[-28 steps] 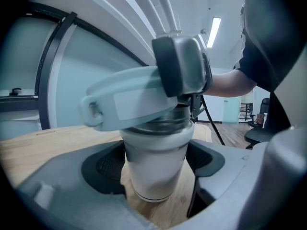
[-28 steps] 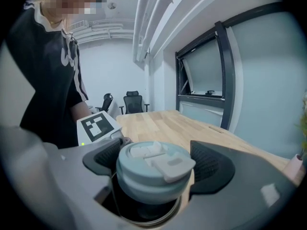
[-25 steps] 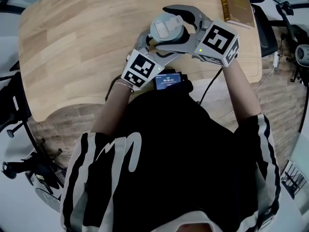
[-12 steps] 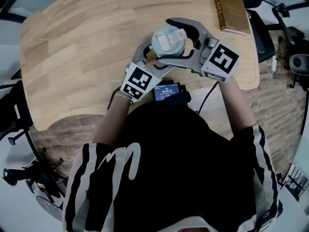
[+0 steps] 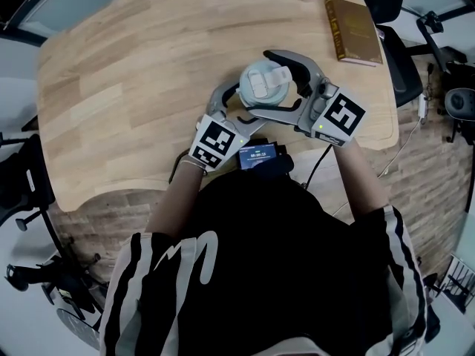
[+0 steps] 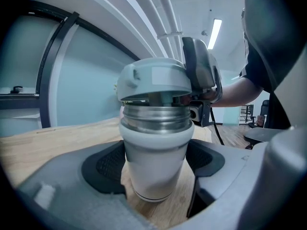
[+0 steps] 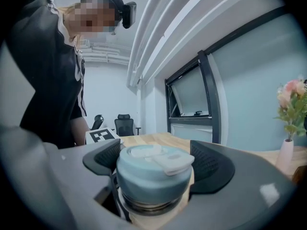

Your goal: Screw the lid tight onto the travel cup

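Observation:
A white travel cup (image 6: 156,150) stands on the wooden table (image 5: 133,73). My left gripper (image 5: 239,104) reaches in from the near left and is shut on the cup's body; its pads (image 6: 108,164) sit against both sides. The pale blue lid (image 5: 263,84) rests tilted on the cup's steel threaded collar (image 6: 156,116), with a gap showing under one side. My right gripper (image 5: 261,85) comes from the right at lid height and is shut on the lid (image 7: 153,174), one pad (image 7: 211,164) on each side. Its flip tab faces the right gripper's camera.
A brown book (image 5: 355,30) lies at the table's far right edge. Further back on the table stands a pale vase with pink flowers (image 7: 289,143). A small device with a lit screen (image 5: 260,154) hangs at the person's chest, just behind the grippers.
The right gripper has swung a little around the cup, its marker cube coming nearer the person, lid still in its jaws. The left gripper and cup have stayed put.

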